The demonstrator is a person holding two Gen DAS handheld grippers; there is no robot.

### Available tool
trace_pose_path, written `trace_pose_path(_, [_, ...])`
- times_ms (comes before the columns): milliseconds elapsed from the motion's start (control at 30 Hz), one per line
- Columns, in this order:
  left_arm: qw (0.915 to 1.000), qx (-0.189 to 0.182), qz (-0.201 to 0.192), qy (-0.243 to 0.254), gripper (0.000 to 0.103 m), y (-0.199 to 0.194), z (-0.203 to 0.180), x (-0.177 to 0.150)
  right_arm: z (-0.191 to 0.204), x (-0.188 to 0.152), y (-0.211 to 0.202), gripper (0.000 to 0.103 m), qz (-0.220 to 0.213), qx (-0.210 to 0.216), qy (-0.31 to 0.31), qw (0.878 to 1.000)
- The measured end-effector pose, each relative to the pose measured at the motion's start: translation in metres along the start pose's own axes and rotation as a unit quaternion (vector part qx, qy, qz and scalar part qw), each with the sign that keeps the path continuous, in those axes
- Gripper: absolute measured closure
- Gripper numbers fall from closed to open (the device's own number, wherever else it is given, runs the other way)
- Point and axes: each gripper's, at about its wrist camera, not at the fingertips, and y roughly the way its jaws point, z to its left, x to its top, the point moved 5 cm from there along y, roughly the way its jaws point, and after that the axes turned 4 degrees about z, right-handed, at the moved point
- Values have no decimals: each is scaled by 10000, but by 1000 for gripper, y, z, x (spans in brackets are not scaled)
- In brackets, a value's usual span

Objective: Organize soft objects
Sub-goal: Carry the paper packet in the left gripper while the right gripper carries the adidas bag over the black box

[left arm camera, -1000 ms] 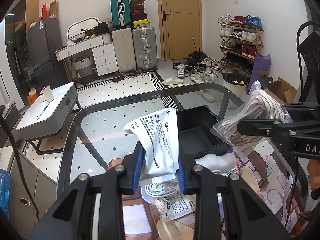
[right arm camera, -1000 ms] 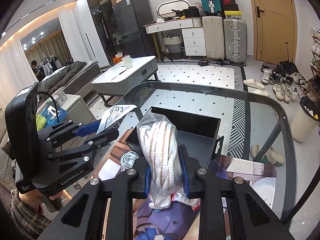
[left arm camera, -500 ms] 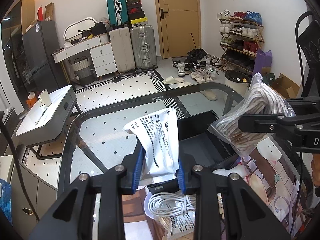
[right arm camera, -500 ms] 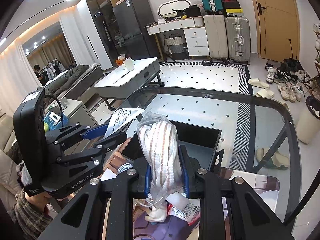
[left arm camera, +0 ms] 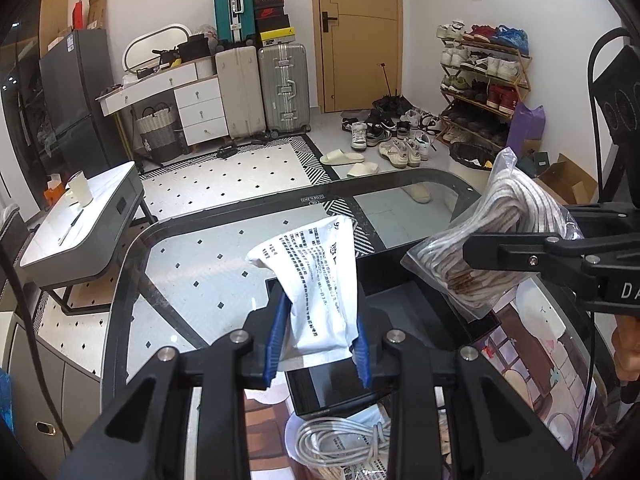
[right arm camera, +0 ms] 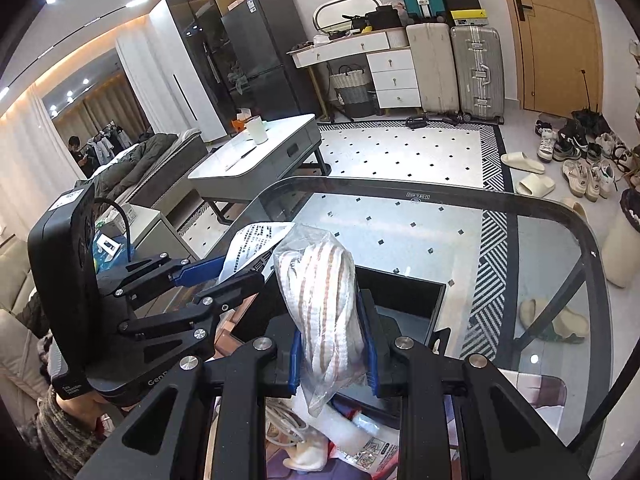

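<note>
The left claw's body (right arm camera: 80,300) reads "GenR" on its lower edge (rest hidden). Beside the bagged cloth (left arm camera: 496,236), the right claw's body (left arm camera: 624,288) shows "DA". Print on the white packet (left arm camera: 316,280) is too small to read.

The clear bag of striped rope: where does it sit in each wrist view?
Left wrist: bag of striped rope at right, clamped in the right gripper.
Right wrist: same bag at centre, between its own blue pads.
Shared landmark: the black box on the glass table.
</note>
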Motion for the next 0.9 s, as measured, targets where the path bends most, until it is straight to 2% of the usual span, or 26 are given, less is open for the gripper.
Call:
trace_pose_path(567, [9993, -233, 279, -17, 75, 32, -4, 2, -10, 17, 33, 79, 195, 134, 125, 9996])
trace_pose_path(900, [9981, -309, 528, 26, 75, 53, -9, -1, -19, 14, 52, 79, 389, -121, 108, 9991])
